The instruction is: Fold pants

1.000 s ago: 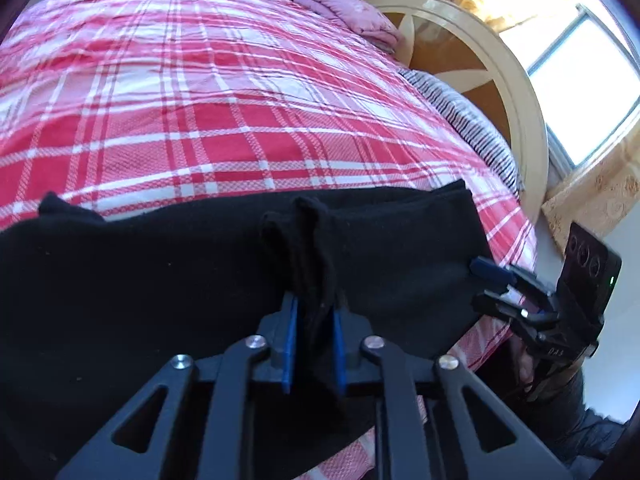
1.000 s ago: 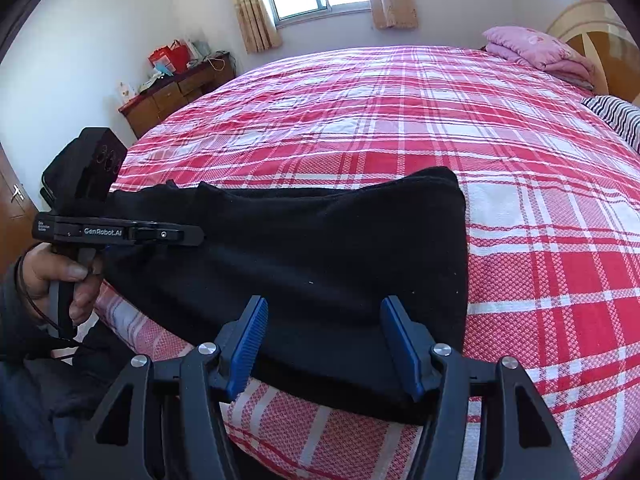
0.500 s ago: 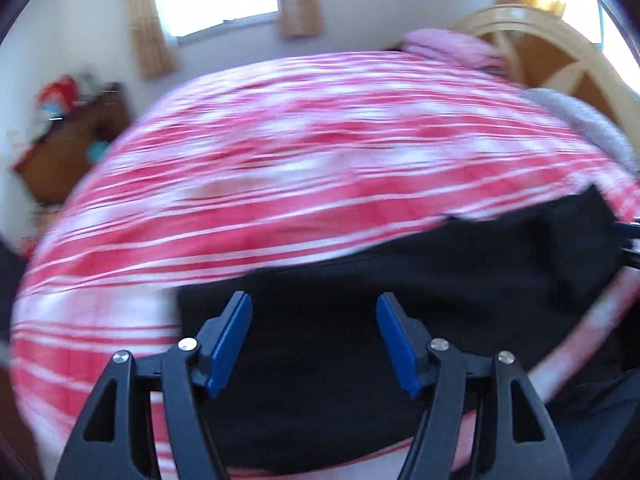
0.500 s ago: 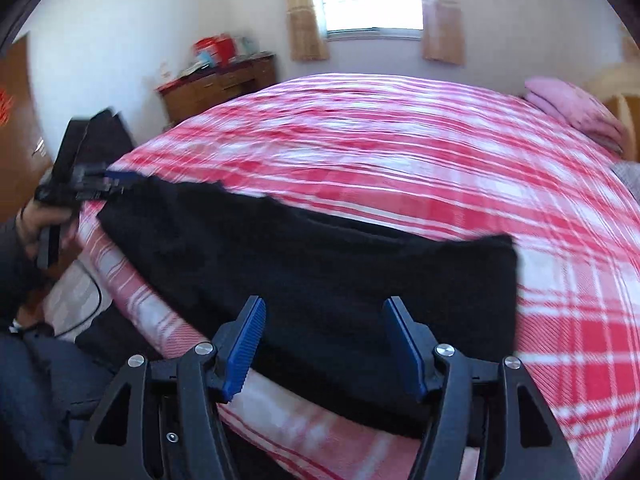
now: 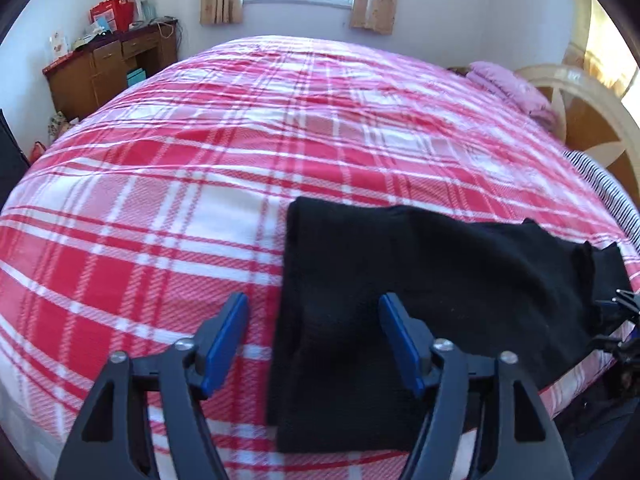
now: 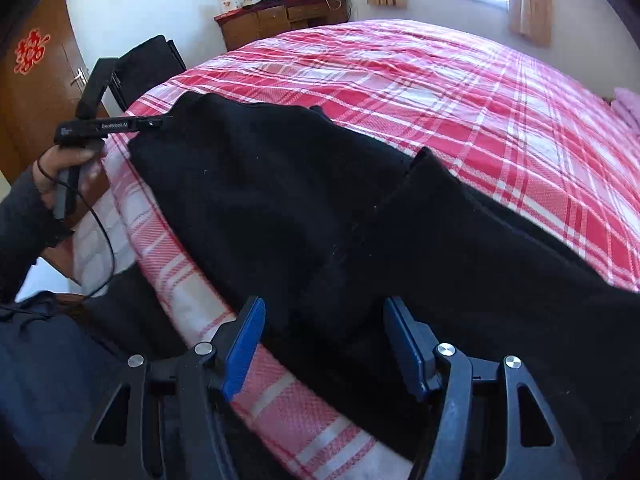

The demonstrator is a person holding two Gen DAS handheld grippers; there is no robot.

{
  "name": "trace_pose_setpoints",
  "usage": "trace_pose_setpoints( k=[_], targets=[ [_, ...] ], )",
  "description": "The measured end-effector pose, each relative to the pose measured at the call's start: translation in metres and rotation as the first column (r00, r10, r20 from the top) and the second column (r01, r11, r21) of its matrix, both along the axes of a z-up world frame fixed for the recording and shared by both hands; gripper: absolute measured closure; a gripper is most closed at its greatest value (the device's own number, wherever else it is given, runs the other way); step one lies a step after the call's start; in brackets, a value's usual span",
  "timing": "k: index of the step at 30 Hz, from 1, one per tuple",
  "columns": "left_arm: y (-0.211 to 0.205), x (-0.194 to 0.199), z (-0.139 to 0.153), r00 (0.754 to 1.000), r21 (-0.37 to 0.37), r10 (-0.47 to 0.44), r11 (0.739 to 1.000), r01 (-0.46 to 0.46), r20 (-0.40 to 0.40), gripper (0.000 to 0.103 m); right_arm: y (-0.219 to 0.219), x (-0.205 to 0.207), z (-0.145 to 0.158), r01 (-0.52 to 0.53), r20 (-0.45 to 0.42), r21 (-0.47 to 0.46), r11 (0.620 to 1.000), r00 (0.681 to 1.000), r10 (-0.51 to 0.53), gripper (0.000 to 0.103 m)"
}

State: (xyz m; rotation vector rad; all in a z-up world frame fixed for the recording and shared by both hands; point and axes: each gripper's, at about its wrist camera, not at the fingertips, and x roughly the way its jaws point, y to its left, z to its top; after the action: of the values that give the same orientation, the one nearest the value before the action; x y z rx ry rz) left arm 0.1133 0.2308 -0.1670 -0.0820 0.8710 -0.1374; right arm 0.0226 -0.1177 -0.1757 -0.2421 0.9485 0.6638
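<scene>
Clearly, the bed point(image 5: 168, 208) with its red plaid cover filled the space ahead of both tongs, and the black pants point(image 5: 420, 280) lay stretched along its near edge, already doubled lengthwise as far as I could judge. In the left wrist view, one end of the pants lay just in front of and partly between the blue pads, and the cloth ran away to the right of that tool. In the right wrist view, the pants point(image 6: 320, 216) spread from under the tool toward the far left.

The left gripper point(image 5: 314, 340) was released, with jaws wide apart and nothing between them but the cloth lying below. The right gripper point(image 6: 324, 342) was released too, hovering over the edge of the fabric.

The pants looked soft, limp and light; I judged that they would sag and slide if lifted by one point. A good hold would be at the two corners of one end, pinching all layers together.
</scene>
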Motion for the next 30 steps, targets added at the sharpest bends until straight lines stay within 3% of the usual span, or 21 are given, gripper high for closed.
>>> trace_pose_setpoints(
  k=[5,6,7,10,13,16,21,26,30],
  targets=[
    [-0.009,0.001,-0.002,0.999,0.026,-0.053,0.998,0.053,0.004,0.028,-0.001,-0.007,0.01,0.011,0.024,-0.012,1.0,1.0,-0.011,0.037],
    [-0.009,0.001,0.0,0.998,0.016,-0.058,0.998,0.058,0.005,0.045,-0.004,-0.008,0.014,0.022,0.037,-0.005,1.0,0.999,-0.022,0.037],
    [-0.008,0.0,0.001,0.998,-0.003,-0.067,0.998,0.067,-0.003,0.055,-0.009,-0.009,0.016,0.032,0.046,0.004,0.999,0.998,-0.032,0.037],
    [-0.011,-0.003,0.005,0.996,-0.032,-0.087,0.996,0.087,-0.015,0.074,-0.026,-0.01,0.025,0.074,0.067,0.041,0.996,0.995,-0.077,0.037],
    [-0.01,-0.004,0.008,0.997,-0.054,-0.077,0.996,0.075,-0.028,0.08,-0.041,-0.009,0.03,0.117,0.077,0.075,0.99,0.989,-0.123,0.037],
    [0.001,-0.005,0.017,0.998,-0.156,-0.055,0.986,0.052,-0.019,0.082,-0.052,-0.008,0.033,0.149,0.076,0.085,0.985,0.985,-0.156,0.037],
    [0.005,-0.016,0.05,0.994,-0.349,-0.09,0.931,0.108,0.067,0.084,-0.064,-0.008,0.035,0.195,0.082,0.088,0.977,0.976,-0.202,0.037],
    [-0.034,-0.026,0.092,0.969,-0.387,-0.182,0.892,0.235,0.169,0.084,-0.084,-0.006,0.044,0.254,0.092,0.106,0.961,0.96,-0.264,0.037],
    [-0.079,-0.021,0.114,0.939,-0.372,-0.273,0.866,0.334,0.208,0.088,-0.104,-0.01,0.054,0.3,0.11,0.122,0.946,0.943,-0.314,0.037]
  ],
)
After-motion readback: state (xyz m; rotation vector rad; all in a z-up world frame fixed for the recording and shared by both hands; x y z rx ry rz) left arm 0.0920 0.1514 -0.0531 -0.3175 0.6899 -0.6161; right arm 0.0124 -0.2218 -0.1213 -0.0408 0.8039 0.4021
